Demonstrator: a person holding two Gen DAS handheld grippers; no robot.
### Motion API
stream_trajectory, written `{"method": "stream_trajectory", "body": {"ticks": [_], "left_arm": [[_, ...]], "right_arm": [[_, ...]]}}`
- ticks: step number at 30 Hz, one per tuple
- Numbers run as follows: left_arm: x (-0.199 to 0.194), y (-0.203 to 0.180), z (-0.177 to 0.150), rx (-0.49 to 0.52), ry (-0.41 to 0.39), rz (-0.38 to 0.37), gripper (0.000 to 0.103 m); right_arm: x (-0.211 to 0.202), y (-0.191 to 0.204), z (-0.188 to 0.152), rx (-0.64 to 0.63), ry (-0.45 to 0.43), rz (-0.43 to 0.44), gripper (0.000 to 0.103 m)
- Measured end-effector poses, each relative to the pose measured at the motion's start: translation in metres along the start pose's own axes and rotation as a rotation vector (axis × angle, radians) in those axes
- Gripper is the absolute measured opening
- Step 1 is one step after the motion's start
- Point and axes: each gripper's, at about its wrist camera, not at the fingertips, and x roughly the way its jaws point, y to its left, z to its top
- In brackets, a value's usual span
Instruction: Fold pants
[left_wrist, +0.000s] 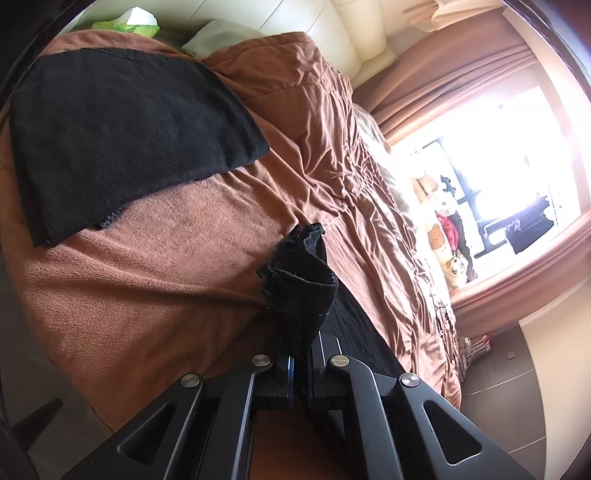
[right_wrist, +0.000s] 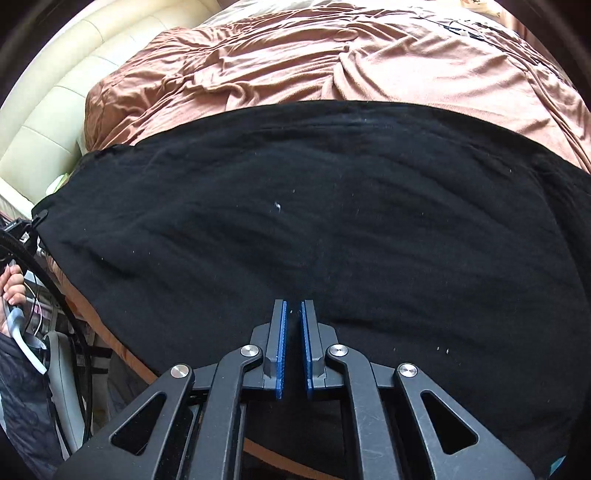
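The black pants (right_wrist: 295, 221) lie spread across a brown blanket (right_wrist: 332, 70) on the bed. My left gripper (left_wrist: 300, 347) is shut on a bunched black end of the pants (left_wrist: 299, 280), lifted off the blanket; black cloth runs back along its right side. A separate flat black cloth piece (left_wrist: 122, 136) lies at the upper left of the left wrist view. My right gripper (right_wrist: 294, 314) sits low over the near part of the pants, its blue pads (right_wrist: 281, 350) nearly together with black cloth in the narrow gap; I cannot tell if cloth is pinched.
A cream padded headboard (right_wrist: 48, 122) and a pillow (left_wrist: 218, 35) stand at the bed's head. A green tissue pack (left_wrist: 129, 24) lies beside it. A bright window with brown curtains (left_wrist: 461, 85) is at the right. A person's hand (right_wrist: 13, 291) holds the other gripper at the bed's edge.
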Motion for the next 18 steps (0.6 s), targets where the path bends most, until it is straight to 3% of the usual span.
{"method": "stream_trajectory", "body": {"ticks": [10, 18], "left_arm": [[0.003, 0.008, -0.003, -0.018, 0.004, 0.0, 0.004], [0.007, 0.017, -0.005, -0.029, 0.017, 0.014, 0.004]], "right_arm": [[-0.012, 0.021, -0.029, -0.009, 0.055, 0.017, 0.005], [-0.01, 0.006, -0.002, 0.026, 0.017, -0.024, 0.005]]}}
